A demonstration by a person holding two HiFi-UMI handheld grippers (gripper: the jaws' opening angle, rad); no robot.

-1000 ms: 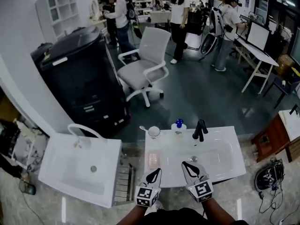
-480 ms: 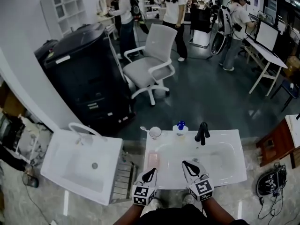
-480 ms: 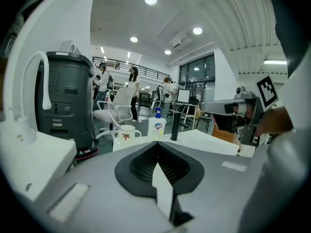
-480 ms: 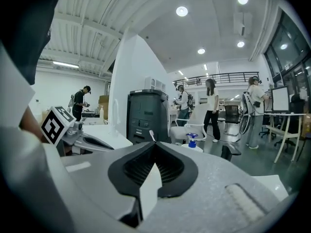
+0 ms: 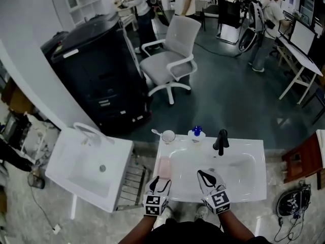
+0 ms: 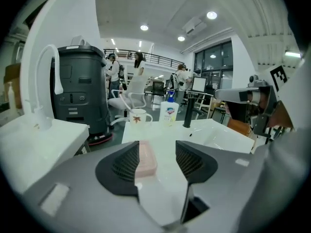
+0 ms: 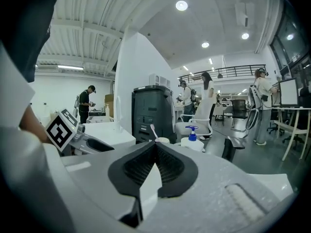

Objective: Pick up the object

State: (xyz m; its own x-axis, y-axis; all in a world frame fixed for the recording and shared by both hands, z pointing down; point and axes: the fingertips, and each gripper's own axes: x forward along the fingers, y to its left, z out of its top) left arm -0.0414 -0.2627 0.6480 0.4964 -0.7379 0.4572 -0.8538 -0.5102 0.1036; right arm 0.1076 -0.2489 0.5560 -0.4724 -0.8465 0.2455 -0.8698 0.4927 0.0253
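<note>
A pink soap bar (image 5: 164, 168) lies on the left ledge of the white washbasin (image 5: 256, 184). My left gripper (image 5: 161, 183) hovers at the bar's near end and its jaws are opening. In the left gripper view the soap bar (image 6: 146, 158) shows in the gap of my left gripper (image 6: 158, 147), close along the left pad (image 6: 127, 164); neither pad presses on it. My right gripper (image 5: 207, 176) hangs shut over the basin's front part with nothing held. Seen from its own camera, the right gripper (image 7: 155, 147) has both pads together.
At the basin's back edge stand a mug with a toothbrush (image 5: 168, 135), a blue-capped pump bottle (image 5: 196, 133) and a black faucet (image 5: 220, 142). A second white sink (image 5: 91, 166) sits to the left, a black cabinet (image 5: 96, 80) and an office chair (image 5: 172, 60) beyond. People stand far back.
The left gripper's jaws have parted from shut. Both grippers have edged forward over the washbasin, the left one up to the soap bar. The head view has shifted.
</note>
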